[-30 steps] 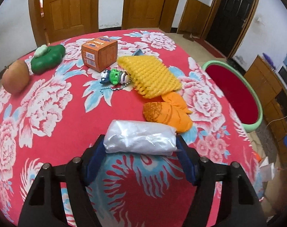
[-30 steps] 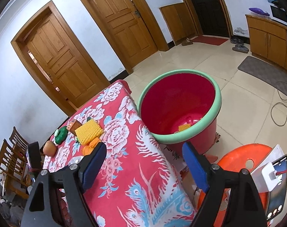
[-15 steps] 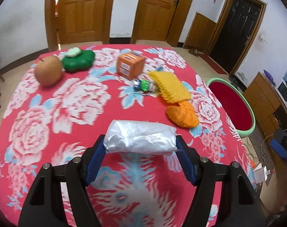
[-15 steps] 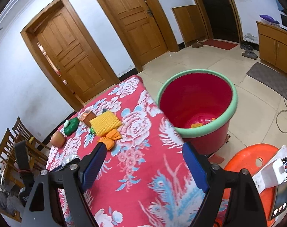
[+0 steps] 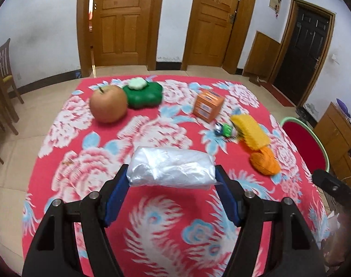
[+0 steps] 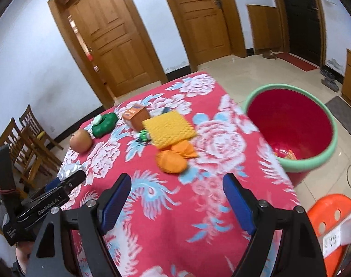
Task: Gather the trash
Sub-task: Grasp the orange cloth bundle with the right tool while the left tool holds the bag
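Observation:
My left gripper (image 5: 172, 184) is shut on a crumpled clear plastic bag (image 5: 170, 167) and holds it above the near part of the red flowered table (image 5: 152, 230). The bag also shows at the left of the right wrist view (image 6: 70, 170). My right gripper (image 6: 176, 198) is open and empty above the table's near edge. A yellow foam net (image 6: 169, 128) and an orange crumpled wrapper (image 6: 173, 159) lie mid-table. The red bucket with a green rim (image 6: 291, 124) stands on the floor right of the table, with some bits inside.
An apple (image 5: 108, 107), a green flower-shaped box (image 5: 144, 92), an orange carton (image 5: 209, 106) and a small green toy (image 5: 225, 130) sit on the far half. An orange stool (image 6: 330, 219) stands at the right, wooden chairs (image 6: 25, 143) at the left.
Both grippers have pulled back and swung left. The left one still holds the bag, higher and farther from the yellow net. The right view turned from the bucket to the table.

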